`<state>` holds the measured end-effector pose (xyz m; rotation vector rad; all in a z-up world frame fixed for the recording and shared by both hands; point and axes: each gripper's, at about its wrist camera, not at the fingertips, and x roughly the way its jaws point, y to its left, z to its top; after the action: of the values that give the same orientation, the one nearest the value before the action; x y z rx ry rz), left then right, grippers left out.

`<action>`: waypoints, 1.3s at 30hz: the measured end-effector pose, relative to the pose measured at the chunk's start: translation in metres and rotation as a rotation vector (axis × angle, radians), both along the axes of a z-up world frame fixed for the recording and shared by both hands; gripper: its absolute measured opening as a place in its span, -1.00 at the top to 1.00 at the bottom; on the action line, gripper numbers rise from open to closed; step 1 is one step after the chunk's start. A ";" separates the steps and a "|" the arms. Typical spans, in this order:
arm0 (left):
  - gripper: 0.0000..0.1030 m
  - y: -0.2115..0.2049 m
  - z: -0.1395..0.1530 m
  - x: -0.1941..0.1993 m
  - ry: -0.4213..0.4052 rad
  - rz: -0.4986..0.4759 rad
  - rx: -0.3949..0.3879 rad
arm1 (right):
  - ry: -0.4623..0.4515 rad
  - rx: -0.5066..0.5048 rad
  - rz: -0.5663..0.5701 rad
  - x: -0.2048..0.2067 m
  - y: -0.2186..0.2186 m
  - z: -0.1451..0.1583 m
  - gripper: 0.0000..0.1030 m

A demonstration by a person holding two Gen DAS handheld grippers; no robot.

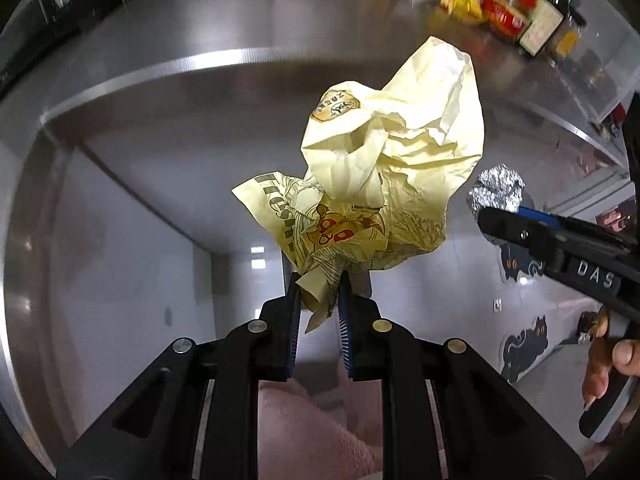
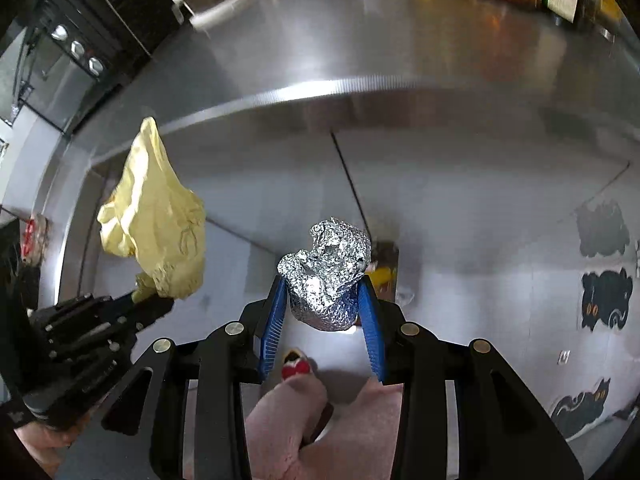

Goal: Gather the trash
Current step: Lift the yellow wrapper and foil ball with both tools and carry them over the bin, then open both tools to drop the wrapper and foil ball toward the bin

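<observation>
Yellow crumpled paper wrapper (image 1: 384,168) was pinched by its lower end in my left tool (image 1: 319,296), hanging clear of the steel table (image 1: 280,12). My right tool (image 2: 323,300) was clamped on a foil ball (image 2: 326,272), just beside the wrapper. Both items were held in front of the table edge, above the floor (image 2: 480,280).

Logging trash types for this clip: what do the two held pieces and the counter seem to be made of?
Yellow wrapper, in the left gripper: thin printed paper, matte, probably waxed; it holds sharp creases. Silver ball, in the right gripper: crumpled aluminium foil, judging by its bright, faceted glints. Counter: looks like brushed stainless steel, with a soft streaky sheen and blurred reflections.
</observation>
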<state>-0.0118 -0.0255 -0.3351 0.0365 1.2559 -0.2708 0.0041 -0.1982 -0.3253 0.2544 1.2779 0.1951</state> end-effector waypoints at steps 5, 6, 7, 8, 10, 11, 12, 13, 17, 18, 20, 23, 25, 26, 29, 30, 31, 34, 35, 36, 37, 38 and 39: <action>0.69 -0.003 -0.043 -0.001 0.074 0.004 0.000 | 0.061 -0.014 0.013 0.002 0.005 -0.039 0.27; 0.69 -0.004 -0.050 0.002 0.087 0.004 -0.002 | 0.074 -0.018 0.016 0.003 0.007 -0.048 0.27; 0.69 -0.005 -0.060 0.003 0.101 0.003 -0.002 | 0.085 -0.023 0.018 0.006 0.008 -0.056 0.27; 0.69 -0.007 -0.066 0.006 0.109 0.000 -0.001 | 0.094 -0.025 0.019 0.008 0.009 -0.063 0.27; 0.69 -0.008 -0.079 0.011 0.127 0.000 -0.003 | 0.119 -0.024 0.012 0.013 0.010 -0.081 0.27; 0.69 -0.009 -0.089 0.015 0.140 0.001 -0.007 | 0.127 -0.019 0.009 0.016 0.010 -0.087 0.27; 0.69 -0.009 -0.094 0.018 0.147 0.002 -0.008 | 0.139 -0.015 0.006 0.019 0.010 -0.095 0.27; 0.69 -0.011 -0.099 0.022 0.155 0.003 -0.006 | 0.149 -0.021 0.007 0.022 0.011 -0.102 0.27; 0.68 -0.007 -0.125 0.030 0.197 0.007 -0.004 | 0.179 -0.025 0.006 0.032 0.015 -0.124 0.27; 0.68 -0.007 -0.130 0.033 0.207 0.007 -0.003 | 0.188 -0.020 0.002 0.035 0.016 -0.130 0.27; 0.67 -0.009 -0.140 0.038 0.225 0.004 0.000 | 0.202 -0.014 -0.005 0.039 0.016 -0.138 0.27; 0.67 -0.014 -0.151 0.045 0.245 -0.007 0.004 | 0.229 0.004 -0.016 0.046 0.015 -0.151 0.27; 0.66 -0.015 -0.156 0.048 0.252 -0.011 0.003 | 0.238 0.007 -0.013 0.050 0.018 -0.157 0.27; 0.66 -0.017 -0.157 0.048 0.256 -0.010 0.001 | 0.243 0.006 -0.010 0.052 0.020 -0.160 0.27; 0.64 -0.017 -0.162 0.050 0.266 -0.014 -0.005 | 0.255 0.012 -0.012 0.056 0.022 -0.167 0.26; 0.62 -0.016 -0.164 0.050 0.270 -0.018 -0.005 | 0.258 0.017 -0.016 0.057 0.021 -0.168 0.25; 0.61 -0.017 -0.166 0.050 0.275 -0.023 -0.006 | 0.261 0.023 -0.021 0.058 0.021 -0.169 0.25; 0.54 -0.015 -0.171 0.053 0.280 -0.028 -0.008 | 0.265 0.020 -0.017 0.061 0.021 -0.168 0.23; 0.51 -0.015 -0.172 0.054 0.281 -0.027 -0.008 | 0.265 0.018 -0.015 0.061 0.023 -0.167 0.23; 0.48 -0.015 -0.172 0.055 0.281 -0.027 -0.009 | 0.266 0.016 -0.016 0.062 0.024 -0.166 0.23; 0.47 -0.014 -0.172 0.055 0.279 -0.026 -0.010 | 0.268 0.016 -0.016 0.061 0.023 -0.165 0.23; 0.45 -0.014 -0.172 0.056 0.276 -0.026 -0.012 | 0.269 0.017 -0.016 0.060 0.024 -0.164 0.22; 0.43 -0.014 -0.172 0.057 0.274 -0.027 -0.013 | 0.269 0.015 -0.019 0.061 0.024 -0.162 0.21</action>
<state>0.0453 -0.0394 -0.5069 0.0049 1.5262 -0.3148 0.0650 -0.1738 -0.4872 0.3132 1.5408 0.1582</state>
